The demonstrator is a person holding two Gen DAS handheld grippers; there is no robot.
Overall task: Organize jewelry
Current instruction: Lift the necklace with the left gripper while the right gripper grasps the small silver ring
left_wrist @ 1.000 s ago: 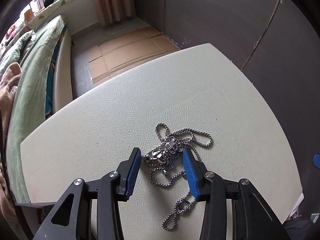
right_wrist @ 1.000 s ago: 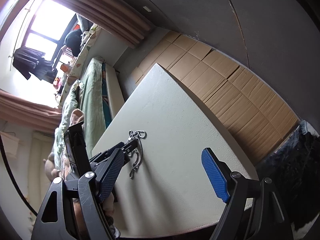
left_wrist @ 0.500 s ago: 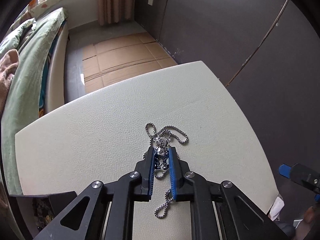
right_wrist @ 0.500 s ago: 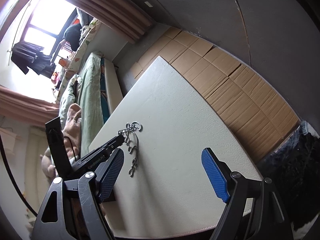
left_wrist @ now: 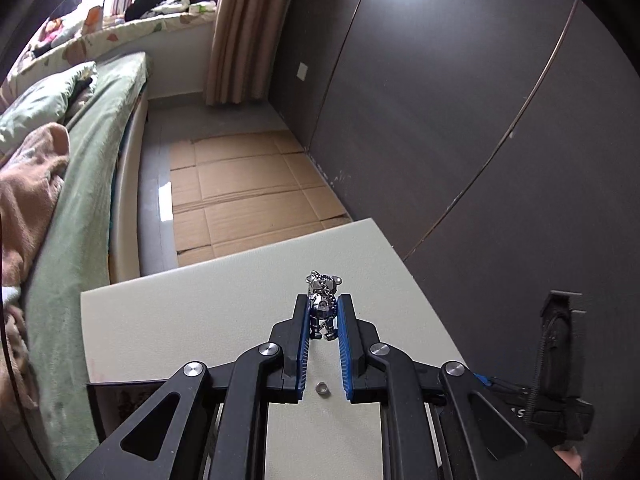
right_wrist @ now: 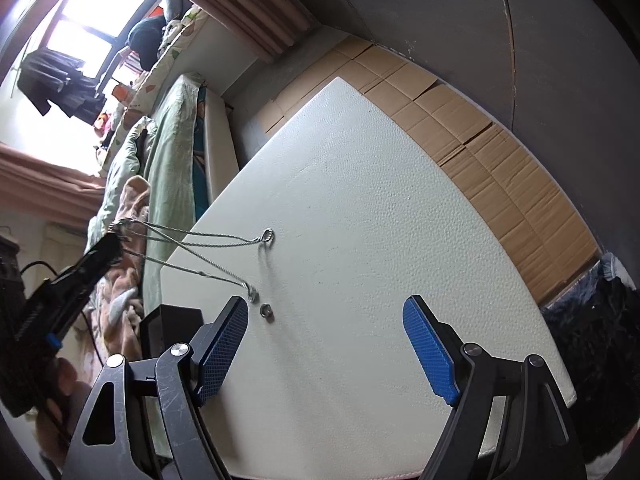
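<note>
My left gripper [left_wrist: 323, 309] is shut on a silver bear pendant [left_wrist: 322, 306] of a necklace and holds it above the white table [left_wrist: 192, 320]. In the right wrist view the left gripper [right_wrist: 110, 242] shows at the left, raised, with the silver chain [right_wrist: 208, 244] hanging from it in loops whose ends touch the table [right_wrist: 360, 200]. A small silver ring [right_wrist: 266, 311] lies on the table near the chain's end; it also shows in the left wrist view [left_wrist: 322, 389]. My right gripper [right_wrist: 326, 344] is open and empty over the table's near part.
A bed with green bedding [left_wrist: 72, 168] runs along the table's left side. Flattened cardboard [left_wrist: 240, 192] covers the floor beyond the table. A dark wardrobe wall [left_wrist: 440, 100] stands to the right. A dark box [right_wrist: 172, 332] sits at the table's left edge.
My left gripper closed on the bear pendant and lifted it off the table, pulling the chain up. The right gripper stayed open and barely moved.
</note>
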